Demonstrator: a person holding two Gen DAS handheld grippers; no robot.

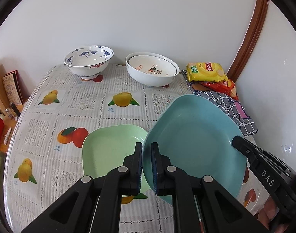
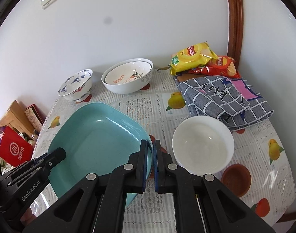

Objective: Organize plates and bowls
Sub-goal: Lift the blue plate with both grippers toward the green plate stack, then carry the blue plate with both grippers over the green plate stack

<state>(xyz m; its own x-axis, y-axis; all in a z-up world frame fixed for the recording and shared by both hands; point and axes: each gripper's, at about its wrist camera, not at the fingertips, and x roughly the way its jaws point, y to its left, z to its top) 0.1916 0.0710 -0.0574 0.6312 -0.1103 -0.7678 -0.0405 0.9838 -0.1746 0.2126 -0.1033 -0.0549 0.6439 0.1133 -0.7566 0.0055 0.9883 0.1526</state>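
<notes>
A blue square plate [image 1: 194,141] hangs tilted above the table, held from both sides. My left gripper [image 1: 147,149] is shut on its left rim, and my right gripper [image 2: 151,147] is shut on its right rim [image 2: 101,141]. In the left wrist view the right gripper [image 1: 239,141] clamps the plate's far edge. A green square plate [image 1: 107,149] lies flat on the tablecloth below and to the left. A plain white bowl [image 2: 203,145] stands right of the blue plate. At the back stand a blue-patterned bowl [image 1: 88,61] and two nested white bowls [image 1: 151,70].
Yellow and red chip bags [image 2: 194,58] and a folded grey checked cloth [image 2: 225,99] lie at the back right. A small brown dish [image 2: 236,176] sits near the white bowl. The table's left edge [image 1: 14,128] drops to boxes and a red bag [image 2: 14,151].
</notes>
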